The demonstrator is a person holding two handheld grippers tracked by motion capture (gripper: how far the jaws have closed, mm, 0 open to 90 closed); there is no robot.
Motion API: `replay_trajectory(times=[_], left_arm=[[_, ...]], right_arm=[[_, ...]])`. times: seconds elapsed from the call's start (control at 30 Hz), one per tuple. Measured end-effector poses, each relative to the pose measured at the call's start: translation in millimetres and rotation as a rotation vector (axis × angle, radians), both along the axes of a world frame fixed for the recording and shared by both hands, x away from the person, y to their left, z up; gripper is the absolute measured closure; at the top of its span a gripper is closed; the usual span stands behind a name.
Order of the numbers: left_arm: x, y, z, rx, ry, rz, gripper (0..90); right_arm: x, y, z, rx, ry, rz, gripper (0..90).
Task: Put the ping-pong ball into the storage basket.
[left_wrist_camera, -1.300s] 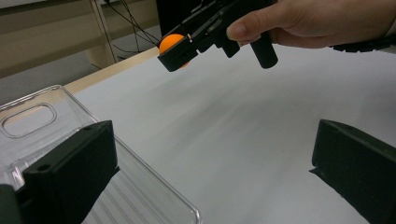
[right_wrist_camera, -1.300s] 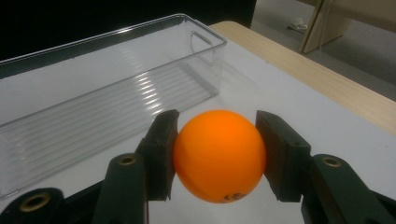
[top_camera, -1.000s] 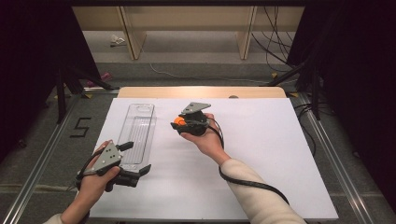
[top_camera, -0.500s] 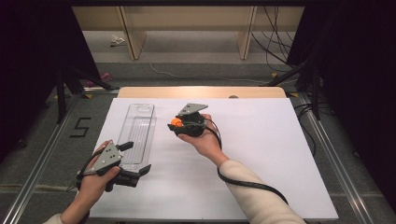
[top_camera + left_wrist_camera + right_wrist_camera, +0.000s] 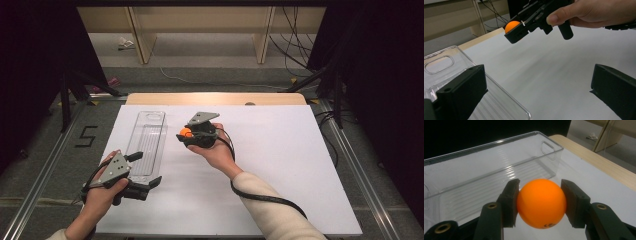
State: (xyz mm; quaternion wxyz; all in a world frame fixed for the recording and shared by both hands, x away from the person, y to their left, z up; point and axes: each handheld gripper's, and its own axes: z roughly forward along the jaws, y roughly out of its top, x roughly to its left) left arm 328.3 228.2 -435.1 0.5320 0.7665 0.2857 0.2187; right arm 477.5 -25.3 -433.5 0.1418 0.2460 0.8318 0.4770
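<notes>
**Orange ball held in the air beside the clear bin: risks of the carry**

The white bench (image 5: pixel 280 165) carries a long clear plastic bin (image 5: pixel 147 142), the landmark here. The left tongs (image 5: pixel 142 172) rest at the bin's near end, jaws spread wide and empty. The right tongs (image 5: pixel 539 203), just right of the bin, pinch an orange ball (image 5: pixel 541 202) by its sides alone. The smooth ball may squirt free if the grip eases, or strike the bin's wall and roll off.
</notes>
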Motion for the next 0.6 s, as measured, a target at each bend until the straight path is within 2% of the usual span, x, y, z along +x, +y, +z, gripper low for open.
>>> replay_trajectory(times=[0.6], left_arm=[[0.1, -0.4, -0.1, 0.001, 0.001, -0.003, 0.0]], right_arm=[[-3.8, 7.5, 3.2, 0.005, -0.007, 0.020, 51.5]])
